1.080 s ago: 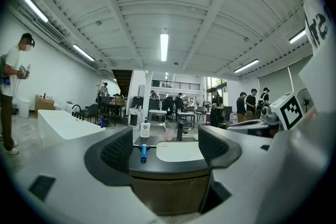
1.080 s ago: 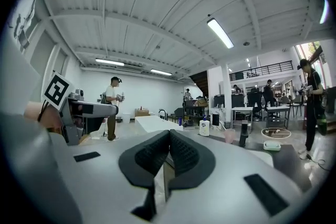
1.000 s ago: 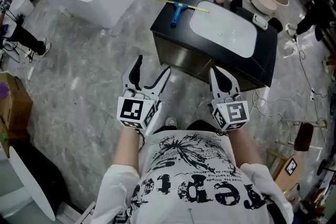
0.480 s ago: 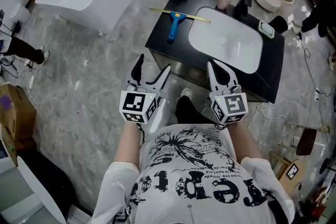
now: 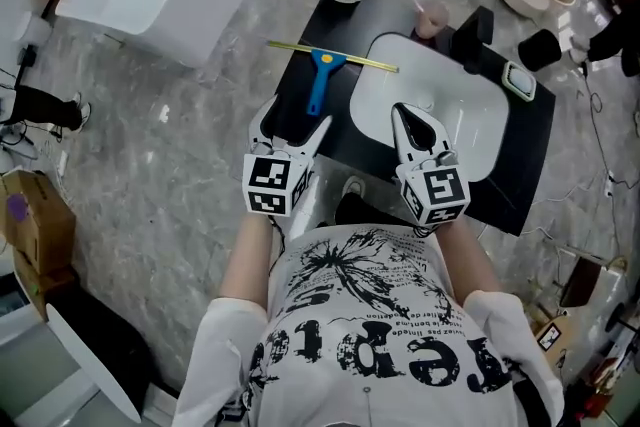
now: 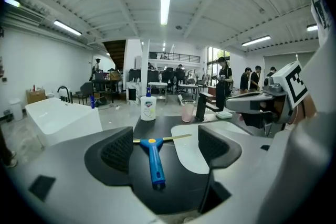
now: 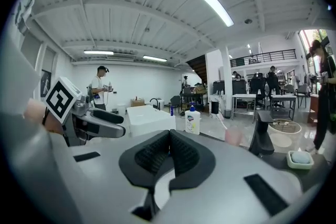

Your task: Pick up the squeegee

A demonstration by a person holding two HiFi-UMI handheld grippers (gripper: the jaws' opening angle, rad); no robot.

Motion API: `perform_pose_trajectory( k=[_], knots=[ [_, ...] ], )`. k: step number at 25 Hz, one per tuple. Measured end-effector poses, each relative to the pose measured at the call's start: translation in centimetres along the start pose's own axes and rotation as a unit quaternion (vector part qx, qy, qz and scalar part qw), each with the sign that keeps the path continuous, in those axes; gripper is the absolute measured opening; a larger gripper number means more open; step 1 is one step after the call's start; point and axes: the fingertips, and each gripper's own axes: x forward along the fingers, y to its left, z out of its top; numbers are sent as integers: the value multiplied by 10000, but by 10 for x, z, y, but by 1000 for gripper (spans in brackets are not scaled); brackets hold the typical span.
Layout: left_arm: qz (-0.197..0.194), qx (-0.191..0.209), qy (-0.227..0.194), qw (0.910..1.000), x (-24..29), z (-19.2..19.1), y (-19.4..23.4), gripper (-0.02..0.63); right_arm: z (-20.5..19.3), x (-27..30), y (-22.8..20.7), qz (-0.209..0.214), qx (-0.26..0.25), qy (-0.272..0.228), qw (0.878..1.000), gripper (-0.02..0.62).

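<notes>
Squeegee (image 5: 320, 80): lying flat on the black counter (image 5: 303, 20), upper centre of the head view. Its blue handle is pointing down-frame toward the person, and its yellow blade is running crosswise at the far end, just left of the basin (image 5: 368, 97).
Left gripper (image 5: 295, 118): jaws standing wide apart, carrying nothing, hanging just below the handle's near end in the head view. In its own view the handle is showing lower centre, framed between the two pads (not touching either).
Right gripper (image 5: 403, 115): jaws pressing together, empty, hanging over the basin at centre frame.
Step in hand: judged as the approach, with the left gripper lining up on the handle.
Doing it well: probably advancing along the handle's line and dropping low enough that the pads are straddling it. Closing mid-handle rather than at the tip would likely stop the blade end from drooping.
Watching for: jaw tips scraping the counter or nudging the handle sideways toward the basin.
</notes>
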Motion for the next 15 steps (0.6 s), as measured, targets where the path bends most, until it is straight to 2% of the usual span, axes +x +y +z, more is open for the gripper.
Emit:
perform_pose_trajectory(
  k=[7,15],
  knots=[
    [-41,-254,911,9955,101,-45,26,374,-30,57,-50,10,343,382,9987,14],
    [13,-344,1855,9820,180,-104,42,374,-62,97,-83,11,506,683,9964,15]
  ],
)
